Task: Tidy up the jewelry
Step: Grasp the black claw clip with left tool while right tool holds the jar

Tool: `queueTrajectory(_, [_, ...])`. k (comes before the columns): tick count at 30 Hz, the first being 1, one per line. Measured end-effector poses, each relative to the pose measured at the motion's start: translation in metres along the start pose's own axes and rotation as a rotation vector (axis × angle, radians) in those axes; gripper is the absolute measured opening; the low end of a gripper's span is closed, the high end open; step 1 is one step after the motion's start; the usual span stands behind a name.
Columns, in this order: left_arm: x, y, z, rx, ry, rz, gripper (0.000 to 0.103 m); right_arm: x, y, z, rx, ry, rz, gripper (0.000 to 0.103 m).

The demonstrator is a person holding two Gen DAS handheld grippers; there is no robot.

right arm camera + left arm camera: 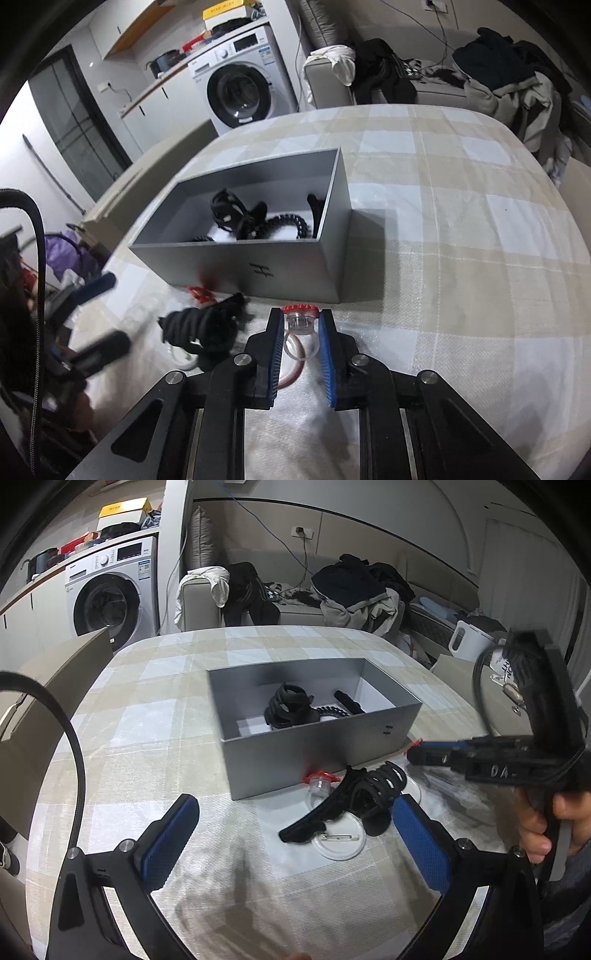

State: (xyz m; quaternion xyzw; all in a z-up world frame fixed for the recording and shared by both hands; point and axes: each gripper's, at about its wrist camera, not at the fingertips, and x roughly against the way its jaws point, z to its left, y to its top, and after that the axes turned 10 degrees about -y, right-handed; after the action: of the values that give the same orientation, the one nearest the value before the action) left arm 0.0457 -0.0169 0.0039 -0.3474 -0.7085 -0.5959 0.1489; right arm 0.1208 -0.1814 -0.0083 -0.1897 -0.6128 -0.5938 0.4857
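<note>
Right gripper: clamped on a clear ring with a red top
Left gripper: spread wide, empty, above a black hair claw
Grey box: holds black hair pieces

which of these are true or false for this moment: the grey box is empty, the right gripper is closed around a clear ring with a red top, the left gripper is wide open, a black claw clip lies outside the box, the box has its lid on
1. The grey box is empty. False: it holds a black claw clip and a black coiled hair tie.
2. The right gripper is closed around a clear ring with a red top. True.
3. The left gripper is wide open. True: nothing sits between its blue pads.
4. Another black claw clip lies on the checked tablecloth, outside the box. True.
5. The box has its lid on. False: it is open on top.
</note>
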Motion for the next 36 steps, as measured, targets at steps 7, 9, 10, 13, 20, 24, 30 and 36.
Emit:
queueTrajectory(7, [-0.008,-0.002,-0.016,-0.032,-0.020,0.004,0.102,0.020,0.007,-0.012,-0.040,0.073,-0.041,0.018])
queueTrajectory(9, [-0.012,-0.001,-0.020,-0.051,-0.033,0.016,0.101,0.021,0.008,-0.015,-0.049,0.071,-0.047,0.018])
queueTrajectory(10, [-0.014,0.000,-0.022,-0.057,-0.046,0.018,0.095,0.021,0.008,-0.017,-0.053,0.071,-0.045,0.018])
queueTrajectory(13, [-0.018,0.000,-0.025,-0.072,-0.094,0.035,0.082,0.020,0.007,-0.020,-0.061,0.073,-0.039,0.018])
queueTrajectory(20, [-0.021,-0.001,-0.033,-0.096,-0.119,0.051,0.055,0.020,0.005,-0.021,-0.061,0.081,-0.035,0.018])
queueTrajectory(24, [-0.024,0.002,-0.033,-0.097,-0.112,0.059,0.050,0.020,0.003,-0.015,-0.041,0.081,-0.032,0.018])
queueTrajectory(30, [-0.031,0.004,-0.035,-0.084,-0.104,0.082,0.050,0.019,0.003,-0.012,-0.028,0.083,-0.032,0.018])
queueTrajectory(36, [-0.036,0.005,-0.033,-0.059,-0.100,0.096,0.049,0.018,0.003,-0.013,-0.030,0.084,-0.031,0.018])
